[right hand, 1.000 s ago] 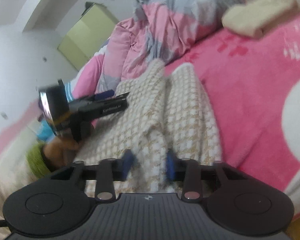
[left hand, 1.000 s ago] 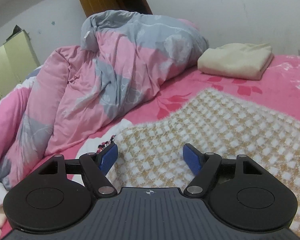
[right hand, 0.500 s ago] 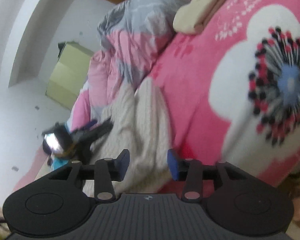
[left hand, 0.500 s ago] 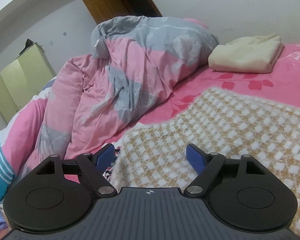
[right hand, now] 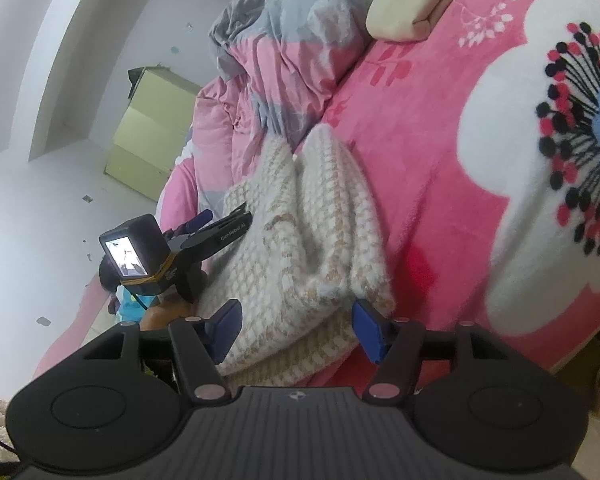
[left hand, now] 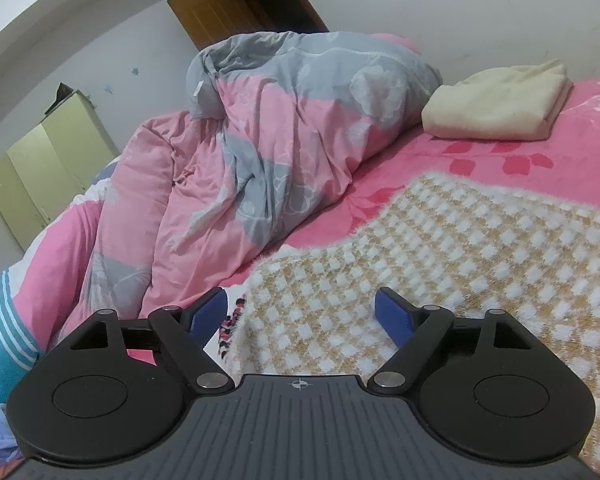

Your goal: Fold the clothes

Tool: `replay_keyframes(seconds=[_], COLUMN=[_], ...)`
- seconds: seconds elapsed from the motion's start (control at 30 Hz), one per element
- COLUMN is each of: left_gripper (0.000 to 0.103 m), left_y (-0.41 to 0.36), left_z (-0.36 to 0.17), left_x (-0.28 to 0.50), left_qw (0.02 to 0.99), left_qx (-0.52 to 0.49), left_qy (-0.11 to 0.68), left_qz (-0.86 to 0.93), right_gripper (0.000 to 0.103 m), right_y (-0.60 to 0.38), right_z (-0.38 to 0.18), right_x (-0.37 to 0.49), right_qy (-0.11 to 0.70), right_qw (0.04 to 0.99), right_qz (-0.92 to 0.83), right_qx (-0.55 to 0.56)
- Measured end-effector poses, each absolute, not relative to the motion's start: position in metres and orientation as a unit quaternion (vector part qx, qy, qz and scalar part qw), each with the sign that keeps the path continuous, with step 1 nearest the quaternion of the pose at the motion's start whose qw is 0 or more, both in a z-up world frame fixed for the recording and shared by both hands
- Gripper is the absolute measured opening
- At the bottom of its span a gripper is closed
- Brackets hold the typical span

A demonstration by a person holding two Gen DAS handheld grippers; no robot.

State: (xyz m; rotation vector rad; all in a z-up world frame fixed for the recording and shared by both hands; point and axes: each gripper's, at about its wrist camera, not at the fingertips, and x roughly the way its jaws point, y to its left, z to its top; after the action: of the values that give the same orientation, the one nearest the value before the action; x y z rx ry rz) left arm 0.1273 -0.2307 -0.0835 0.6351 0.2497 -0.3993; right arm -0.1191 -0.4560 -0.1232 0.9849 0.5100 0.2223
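A beige-and-white checked knit sweater (left hand: 440,260) lies on the pink bedspread (left hand: 540,176). My left gripper (left hand: 300,314) hovers low over its near corner; its jaws are opening and the blue pads stand wide apart, pressing on nothing. In the right wrist view the sweater (right hand: 300,240) is bunched into long folds. My right gripper (right hand: 298,332) straddles its near end, jaws opening, with knit between the pads but not pinched. The left gripper (right hand: 220,222), held by a hand, shows at the sweater's left edge.
A crumpled pink-and-grey duvet (left hand: 280,140) is heaped at the back left. A folded cream blanket (left hand: 496,108) lies behind the sweater. A yellow-green cabinet (left hand: 40,172) and a brown door (left hand: 228,12) stand by the wall. A blue striped cloth (left hand: 0,328) lies at the left.
My right gripper went from shut on a sweater fold to open, let it go and rolled. The left gripper's jaws widened a little and its view tilted slightly.
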Motion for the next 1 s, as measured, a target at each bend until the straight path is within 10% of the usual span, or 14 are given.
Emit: replay_keyframes(seconds=[0.23, 0.4, 0.53, 1.0], left_gripper=[0.083, 0.084, 0.084, 0.084], left_y=[-0.231, -0.230, -0.233, -0.246], left_z=[-0.084, -0.083, -0.081, -0.087], left_x=[0.127, 0.128, 0.126, 0.113], left_qw=[0.924, 0.926, 0.926, 0.918], left_qx=[0.308, 0.305, 0.308, 0.351], left_qy=[0.122, 0.123, 0.127, 0.099], left_qz=[-0.191, -0.188, -0.179, -0.157], right_gripper=[0.060, 0.022, 0.014, 0.023], right_y=[-0.451, -0.448, -0.451, -0.474], right_z=[-0.119, -0.130, -0.116, -0.141], right_x=[-0.115, -0.102, -0.106, -0.114], right_qy=[0.235, 0.226, 0.188, 0.236], right_qw=[0.845, 0.831, 0.845, 0.829], right_qz=[0.118, 0.098, 0.093, 0.089], right_qx=[0.465, 0.499, 0.492, 0.499])
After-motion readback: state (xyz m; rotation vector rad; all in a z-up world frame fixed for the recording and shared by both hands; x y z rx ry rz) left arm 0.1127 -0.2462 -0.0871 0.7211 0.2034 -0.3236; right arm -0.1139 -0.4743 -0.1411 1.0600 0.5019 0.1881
